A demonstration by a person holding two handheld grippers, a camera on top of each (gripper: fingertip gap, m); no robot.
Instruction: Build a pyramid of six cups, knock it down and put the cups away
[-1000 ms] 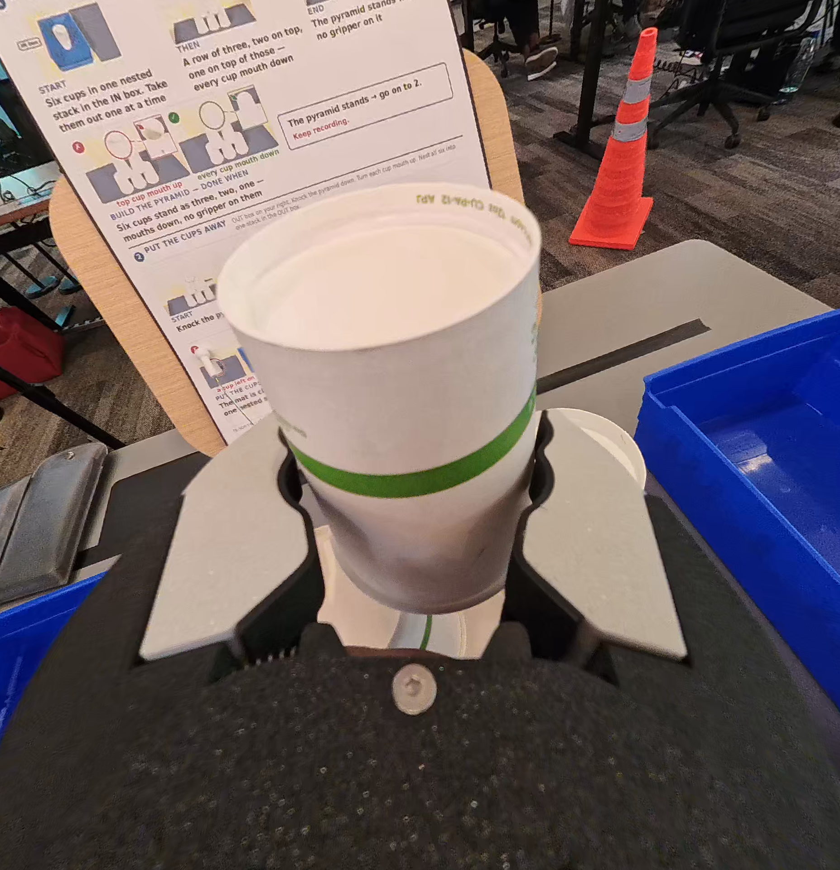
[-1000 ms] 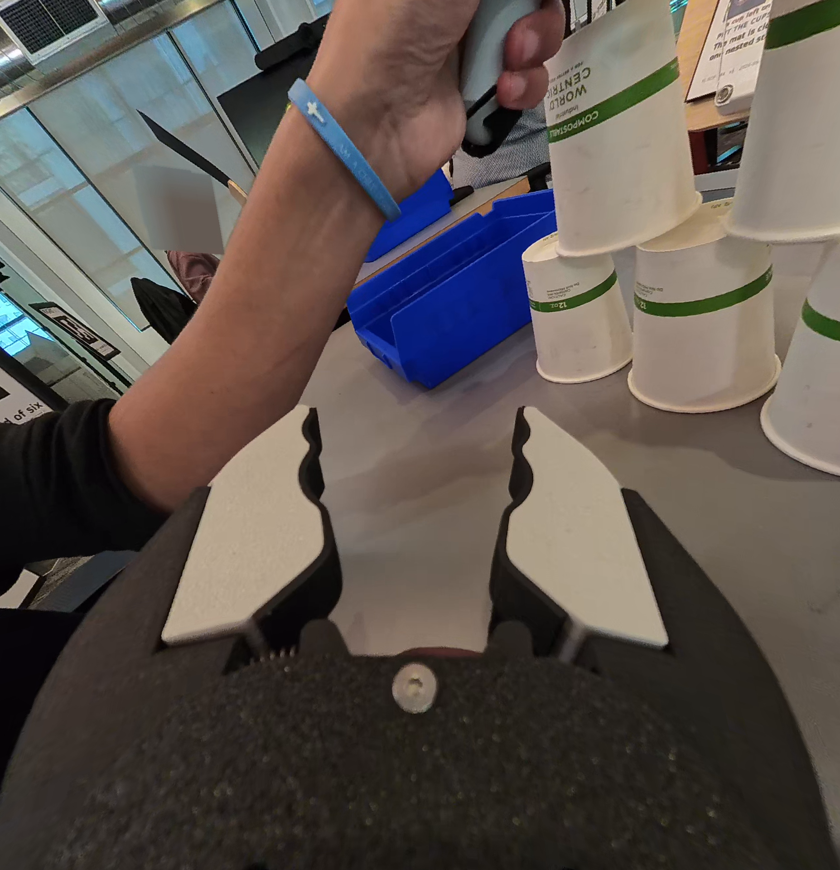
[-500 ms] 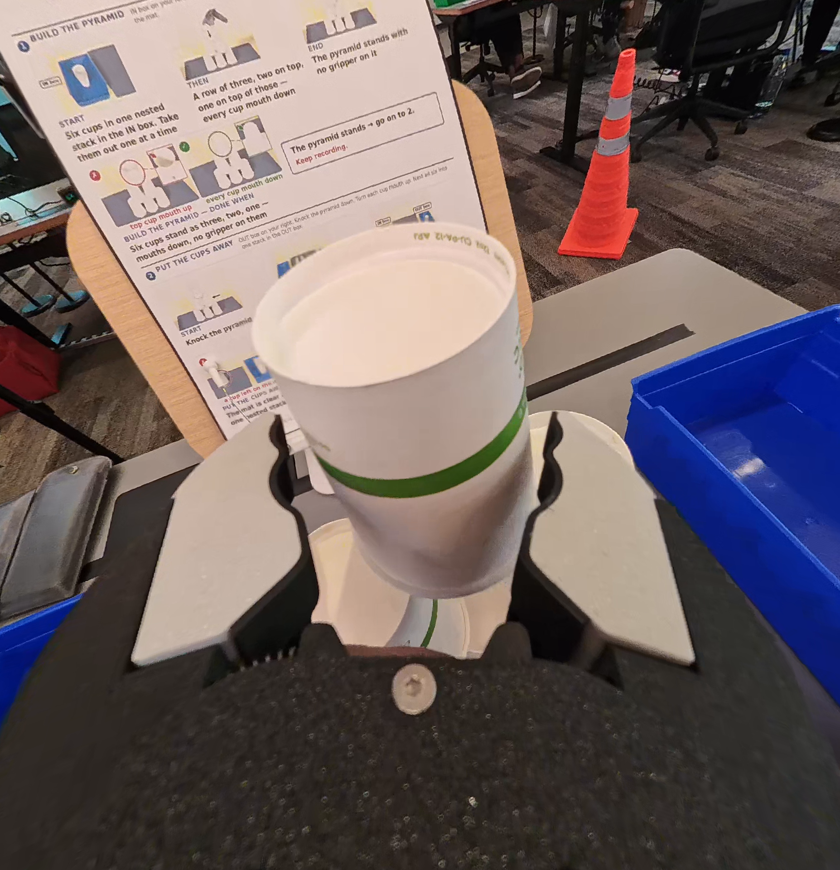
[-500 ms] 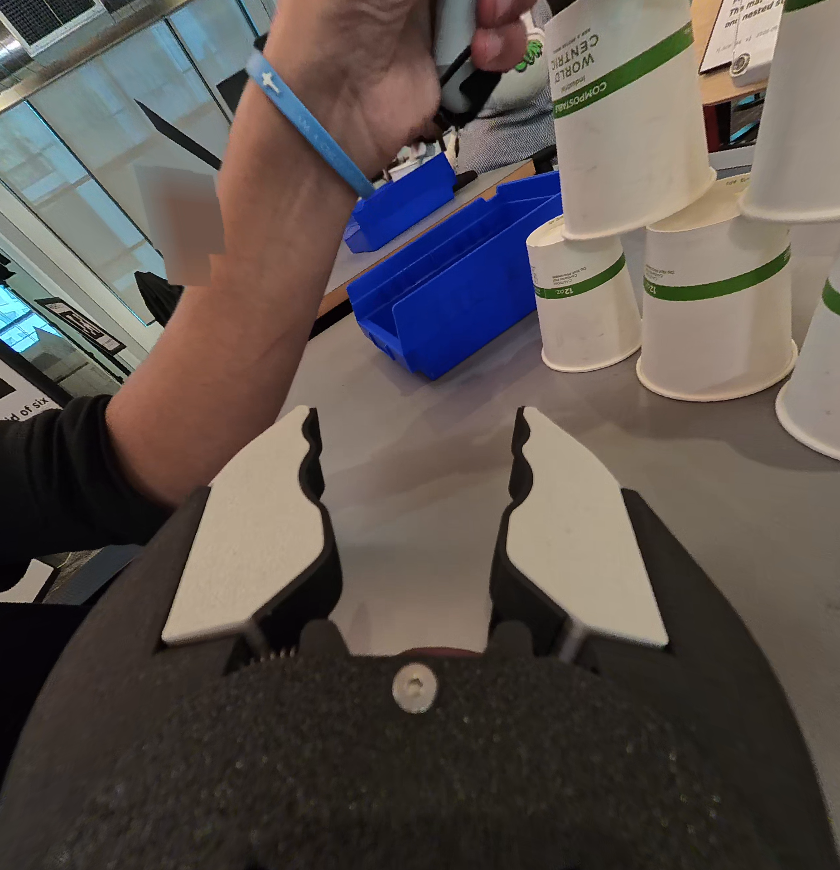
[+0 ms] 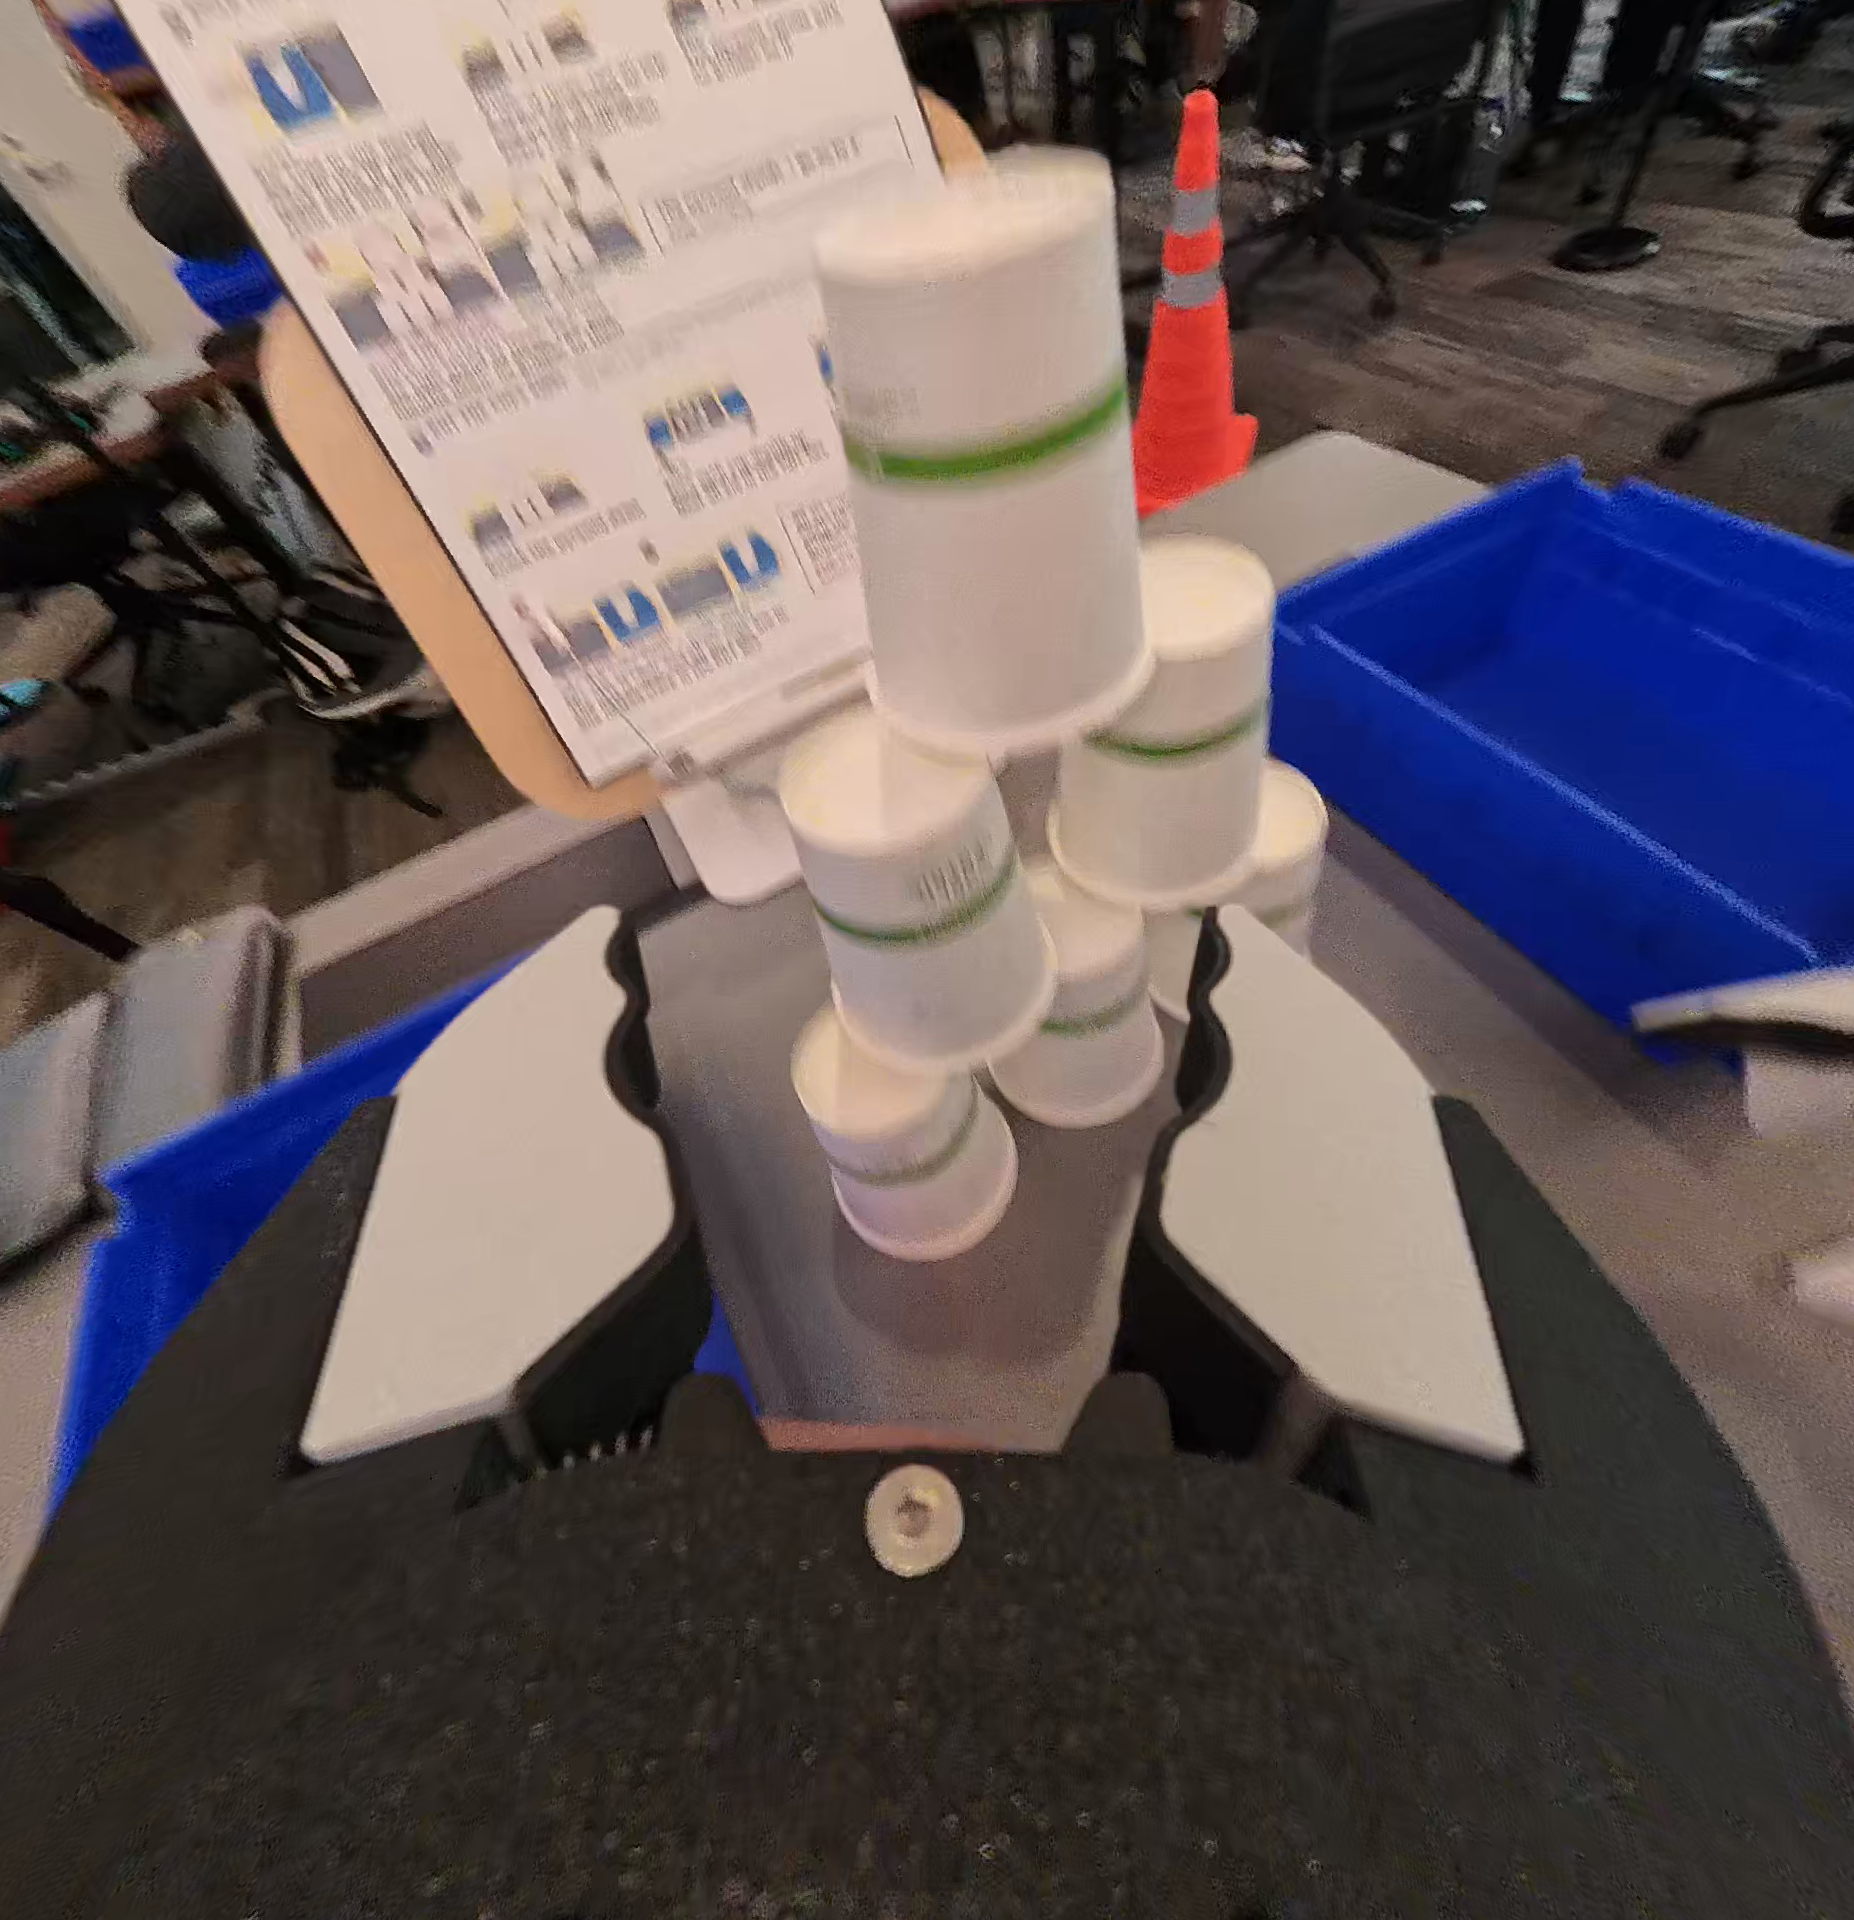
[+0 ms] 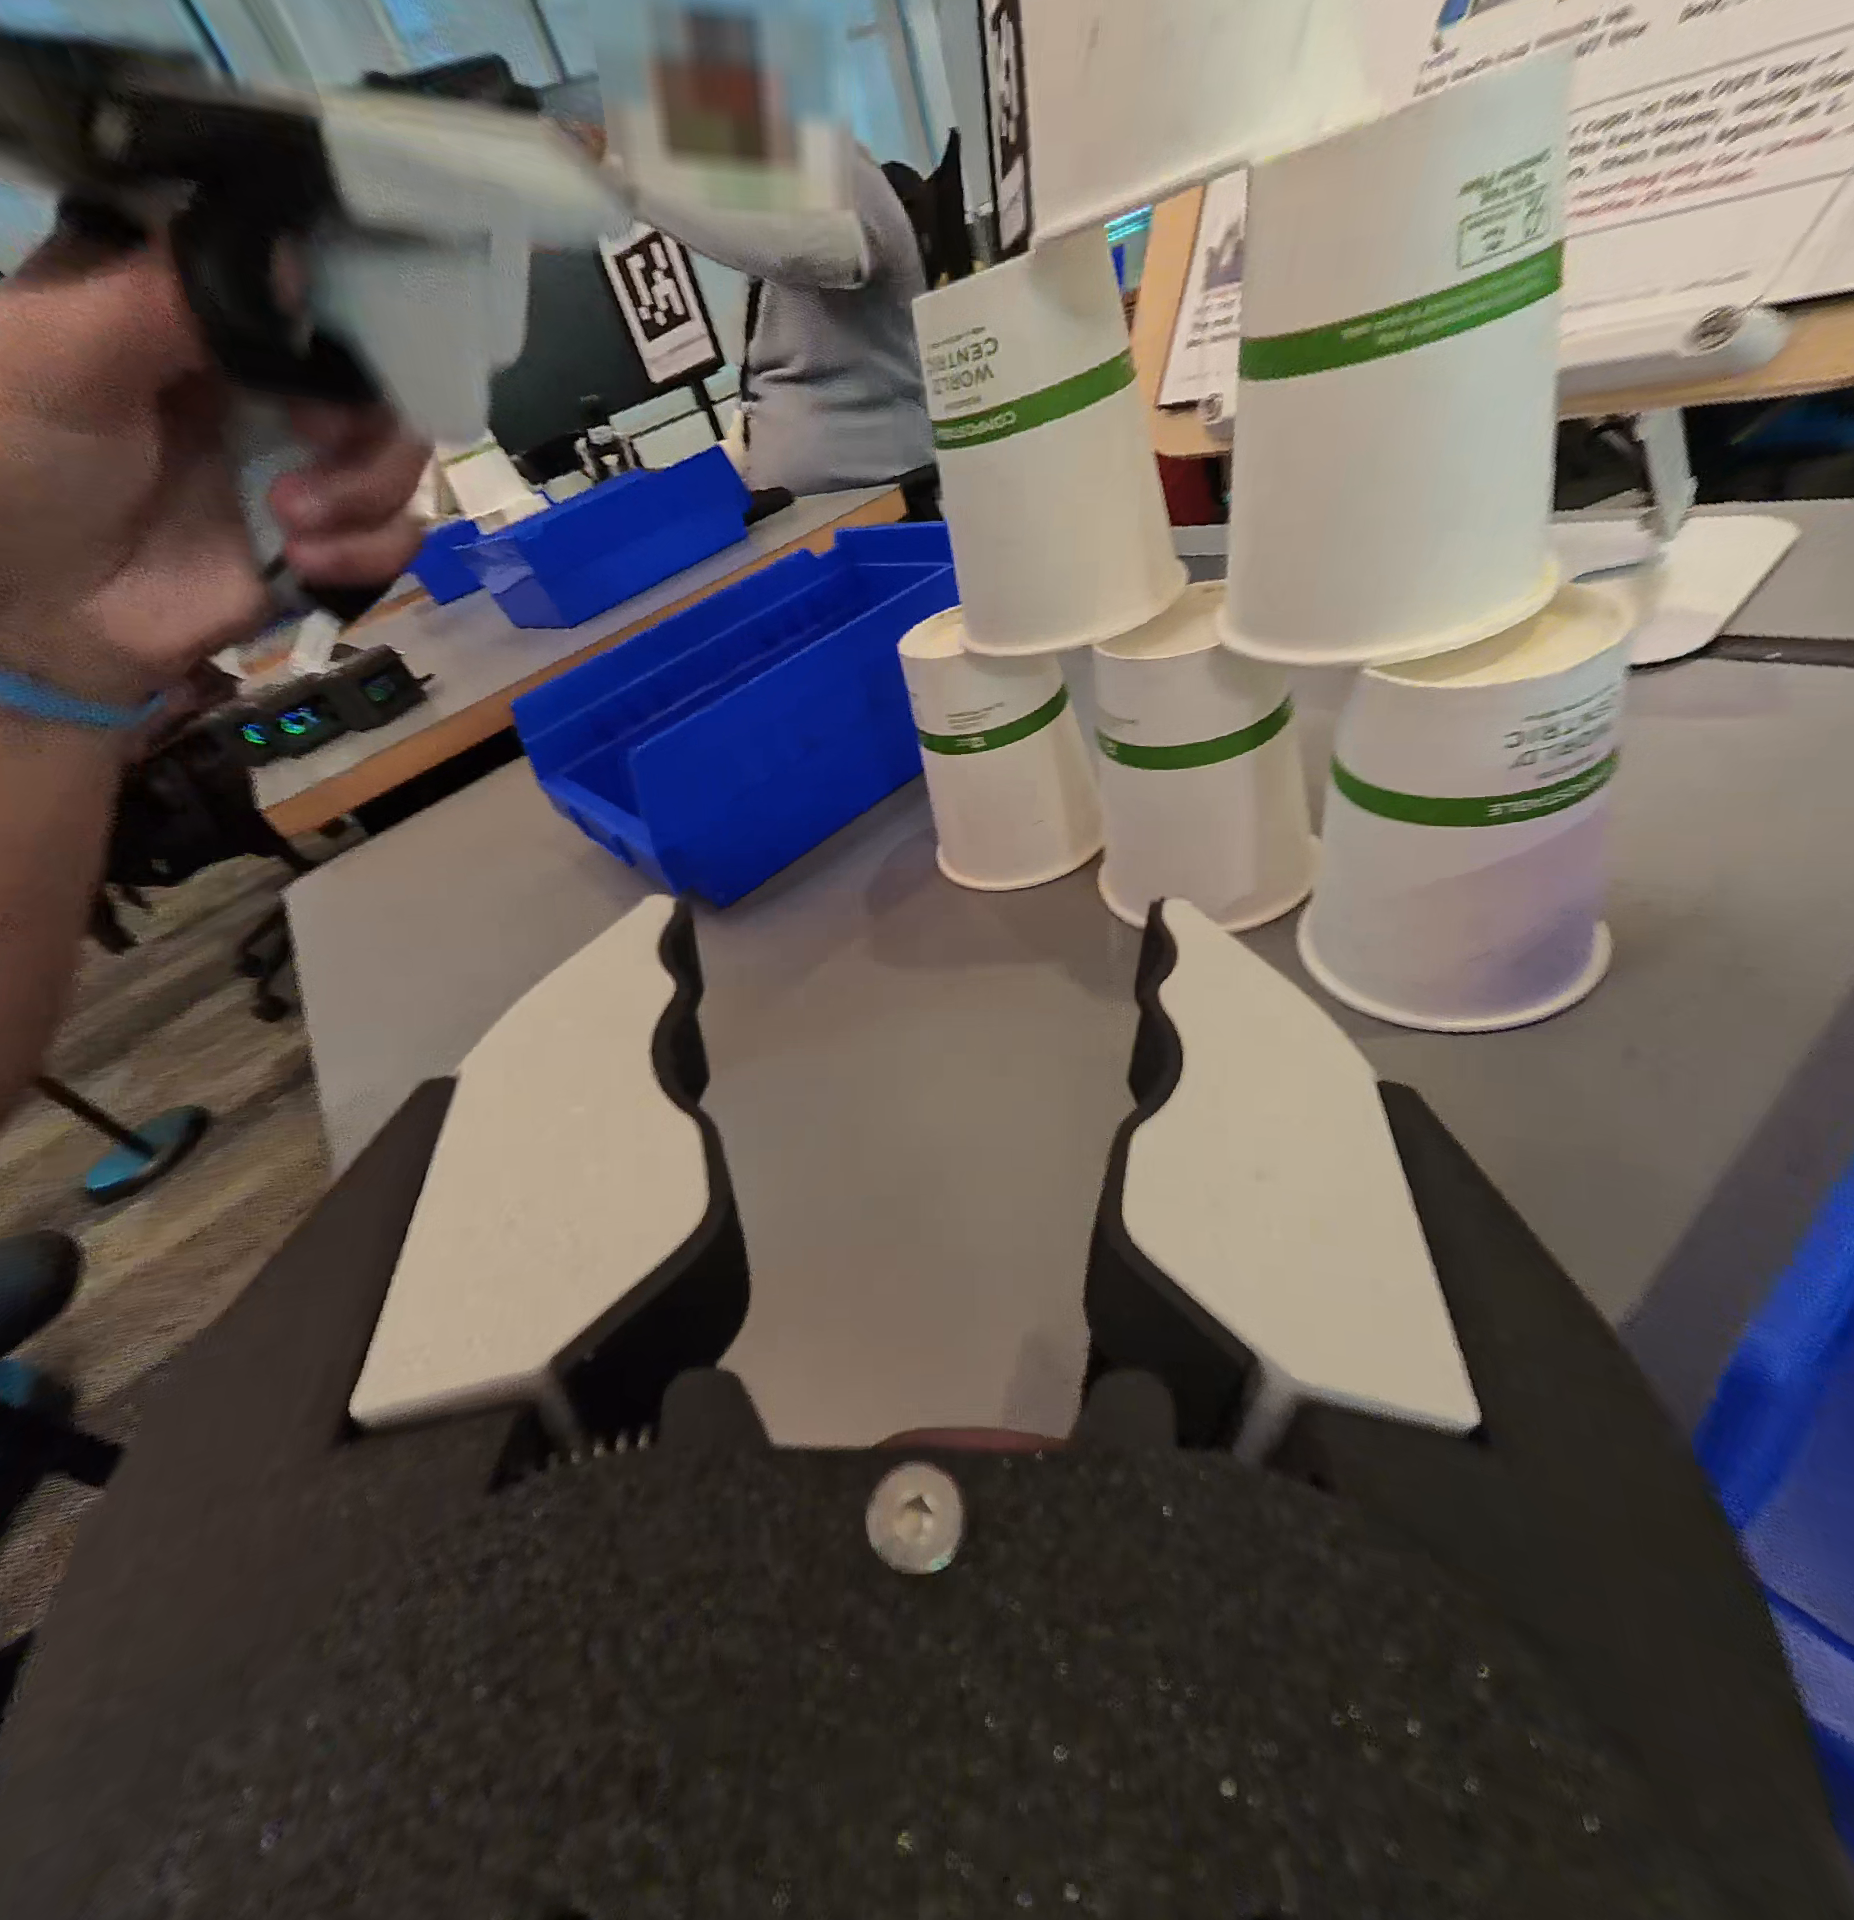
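Six white paper cups with green bands stand mouth down as a pyramid on the grey table [image 5: 902,1320]. In the blurred left wrist view the top cup [image 5: 980,468] rests on the two middle cups [image 5: 918,925] [image 5: 1172,727], above the bottom row [image 5: 902,1153]. My left gripper [image 5: 912,935] is open and empty, drawn back from the pyramid. In the right wrist view the bottom row [image 6: 1193,769] and the middle cups [image 6: 1401,395] are to the upper right. My right gripper [image 6: 918,914] is open and empty over bare table. The left gripper [image 6: 383,208] is blurred at the upper left, held in a hand.
A blue bin [image 5: 1577,779] sits right of the pyramid, and another blue bin [image 5: 227,1174] is at the near left. It also shows in the right wrist view [image 6: 757,717]. An instruction sheet on a board [image 5: 590,364] stands behind the cups. An orange cone [image 5: 1193,343] is on the floor beyond.
My left gripper has let go of the cup, which now stands atop the pyramid, and has pulled back and opened wide. The right gripper has shifted slightly, still open.
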